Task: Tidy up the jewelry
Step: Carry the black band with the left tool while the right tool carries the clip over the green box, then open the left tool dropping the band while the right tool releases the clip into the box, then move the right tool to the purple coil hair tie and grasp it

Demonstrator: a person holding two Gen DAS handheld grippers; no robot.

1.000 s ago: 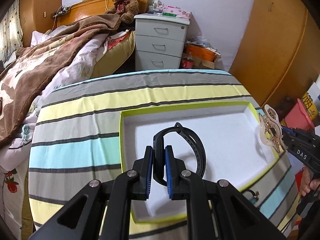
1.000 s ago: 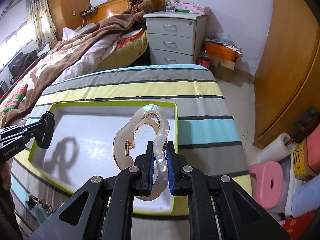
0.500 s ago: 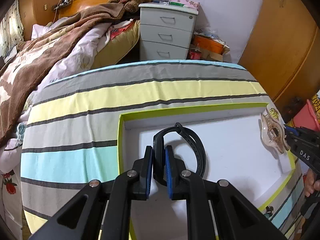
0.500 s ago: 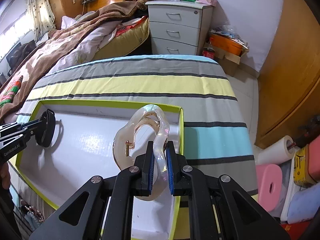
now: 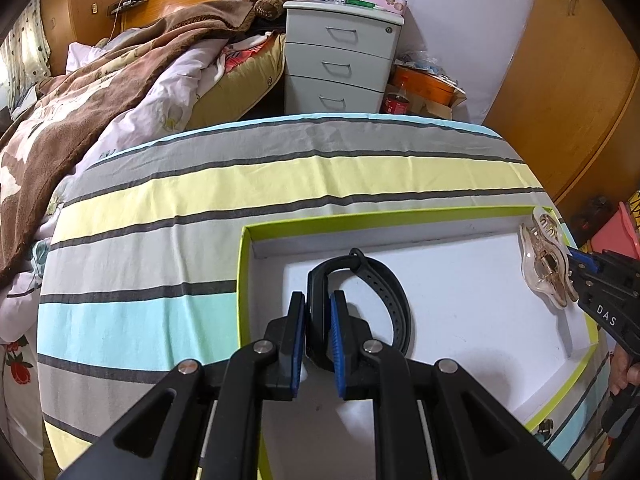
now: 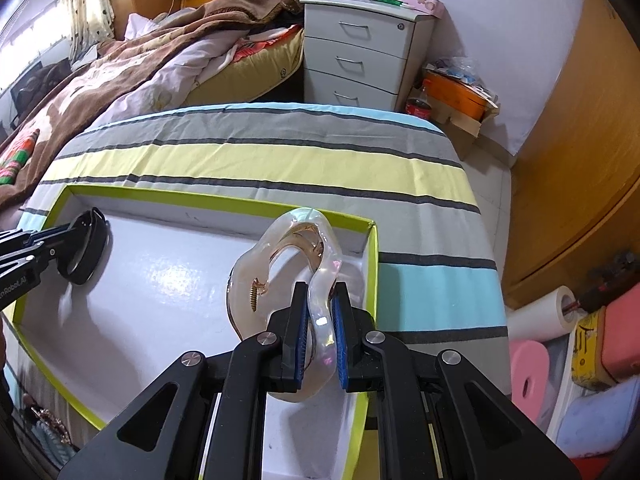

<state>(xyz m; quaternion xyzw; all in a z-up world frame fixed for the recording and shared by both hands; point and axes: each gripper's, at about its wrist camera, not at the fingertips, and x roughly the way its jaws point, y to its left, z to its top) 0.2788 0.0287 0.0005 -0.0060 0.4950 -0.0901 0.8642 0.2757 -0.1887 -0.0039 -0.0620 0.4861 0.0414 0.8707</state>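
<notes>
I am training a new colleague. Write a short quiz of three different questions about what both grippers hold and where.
1. True or false: the left gripper is shut on a black wristband.
2. What does the right gripper hold? A) translucent hair claw B) necklace C) ring
3. Name the container beneath both items.

Key: 1 true; 2 A; 3 the white tray with green rim.

The person's hand (image 5: 624, 372) is cut off at the edge. A small shiny thing (image 6: 44, 420) beside the box (image 6: 224, 204) is too blurry to tell.
</notes>
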